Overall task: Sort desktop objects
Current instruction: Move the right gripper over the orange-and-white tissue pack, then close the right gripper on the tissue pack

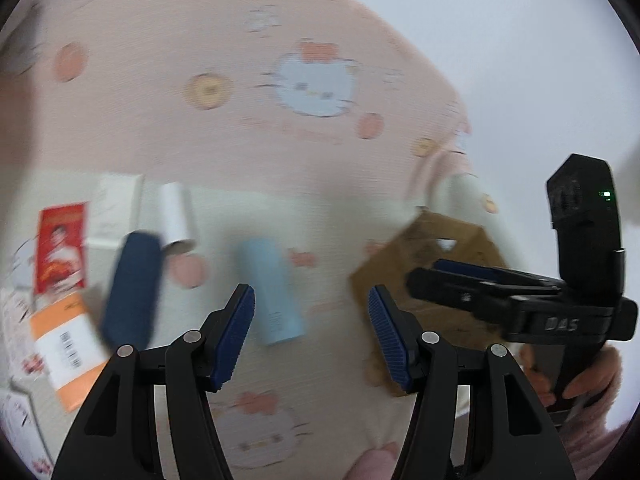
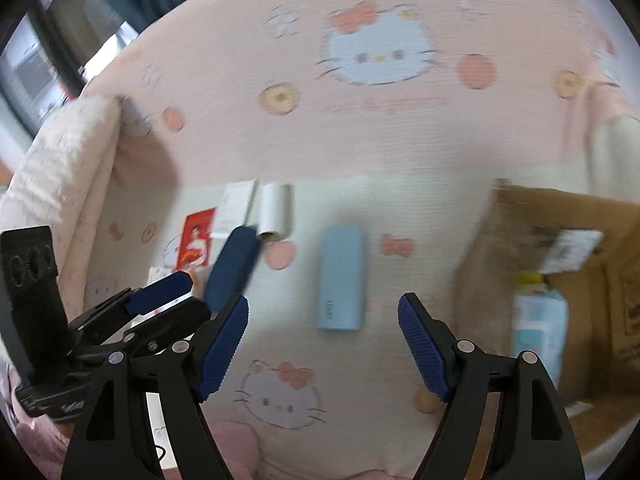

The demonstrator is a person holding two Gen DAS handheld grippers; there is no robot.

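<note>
Both my grippers hover empty, jaws wide: left gripper point(image 1: 311, 330), right gripper point(image 2: 322, 348). Light blue box point(image 2: 341, 278) lies flat on the cartoon-cat cloth point(image 2: 360, 152), cardboard box point(image 2: 576, 280) to its right.

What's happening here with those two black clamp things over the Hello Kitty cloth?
A person is holding a claw in each hand to sort small items. Both the left claw and the right claw are open and hold nothing. A light blue case, a dark blue case and a white tube lie on the cloth. At the right a cardboard box already holds a pale blue packet.
</note>
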